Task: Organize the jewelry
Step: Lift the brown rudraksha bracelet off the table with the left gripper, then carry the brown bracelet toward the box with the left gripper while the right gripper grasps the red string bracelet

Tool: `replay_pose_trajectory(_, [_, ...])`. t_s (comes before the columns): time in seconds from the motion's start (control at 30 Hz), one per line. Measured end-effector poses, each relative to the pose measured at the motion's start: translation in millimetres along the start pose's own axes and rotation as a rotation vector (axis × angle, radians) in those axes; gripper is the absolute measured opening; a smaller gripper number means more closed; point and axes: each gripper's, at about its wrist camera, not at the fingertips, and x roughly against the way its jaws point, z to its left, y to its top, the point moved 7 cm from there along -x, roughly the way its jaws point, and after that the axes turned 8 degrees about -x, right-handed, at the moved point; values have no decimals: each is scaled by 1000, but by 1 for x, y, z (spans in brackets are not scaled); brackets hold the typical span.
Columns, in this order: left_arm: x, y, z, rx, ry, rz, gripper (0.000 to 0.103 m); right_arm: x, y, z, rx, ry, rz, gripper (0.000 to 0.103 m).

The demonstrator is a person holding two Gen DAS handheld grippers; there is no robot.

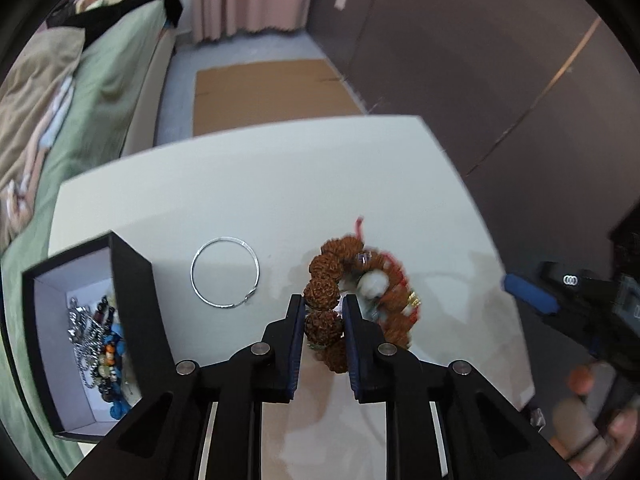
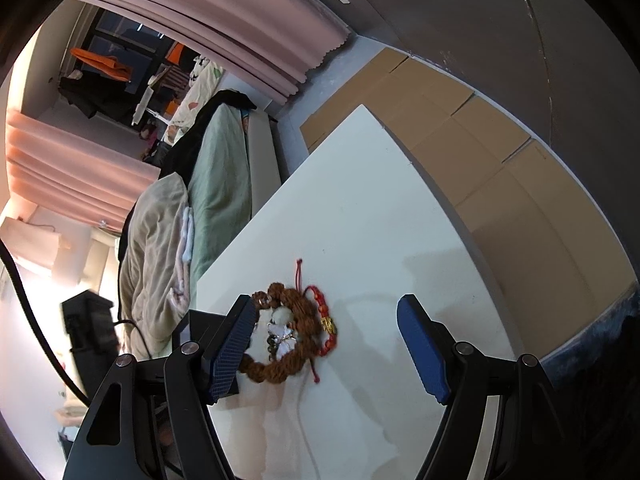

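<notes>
A brown seed-bead bracelet lies on the white table, tangled with a red cord bracelet and a white and silver piece. My left gripper is shut on the near side of the brown bracelet, a bead pinched between its pads. A thin silver bangle lies to the left. Beyond it an open black box holds several beaded pieces. In the right wrist view the brown bracelet and red bracelet lie under my right gripper, which is open and holds nothing.
A bed with a green cover runs along the table's left side. Flat cardboard lies on the floor past the far edge, against a dark wall. A person's hand holds the right gripper at the table's right edge.
</notes>
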Motion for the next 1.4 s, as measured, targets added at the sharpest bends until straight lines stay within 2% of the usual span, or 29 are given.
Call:
replay_pose_trajectory(0.27, [39,13,0,-16,-24,-80,20,-2,-2,2,16,-1,12,75])
replay_pose_trajectory(0.47, [63,10,3,-28,33,-121,20,-4,-4,6,24,-7,18,75])
replay_pose_trajectory(0.67, [38,1,9,-29,41,-45,20,-10,-9,13,35,-13,33,75])
replay_pose_trajectory(0.87, [10,-4,5,-7,-12,3,20,-11,-9,12,34,-18,36,75])
replay_pose_trajectory(1.0, [7,-3,8,5,-6,8,20,-12,-9,9,28,-24,38,75])
replay_pose_trajectory(1.17, [28,2,12,24,-67,-37,20,-15,-11,10,38,-26,49,75])
replay_pose_trajectory(1.27, [41,6,14,29,-59,-59,20,-18,-13,13,42,-23,55,71])
replay_pose_trajectory(1.4, [56,6,14,19,-53,-87,20,-24,-17,16,52,-18,73,59])
